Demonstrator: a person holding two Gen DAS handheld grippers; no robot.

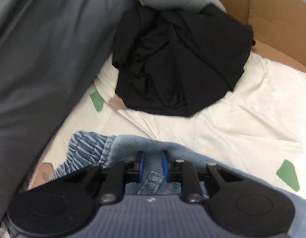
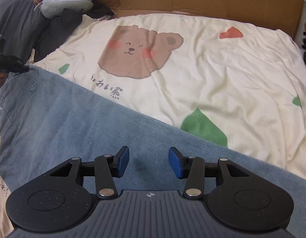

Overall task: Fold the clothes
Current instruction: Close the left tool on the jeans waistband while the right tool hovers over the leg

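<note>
Your left gripper (image 1: 152,163) pinches the waistband of the jeans (image 2: 73,127) between its blue pads, jaws nearly together on the denim, low in the left wrist frame beside the gathered elastic. Your right gripper (image 2: 149,162) hovers half open over the faded, soft-looking denim with nothing between its fingers. The jeans' long axis runs from upper left to lower right across the cream bear-print bedsheet (image 2: 212,69). A crumpled black garment (image 1: 172,63) lies above, by brown cardboard (image 1: 282,19).

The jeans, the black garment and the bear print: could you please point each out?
jeans (image 2: 77,127), right wrist view, mid leg.
black garment (image 1: 172,63), left wrist view, crumpled middle.
bear print (image 2: 137,53), right wrist view, face.
</note>
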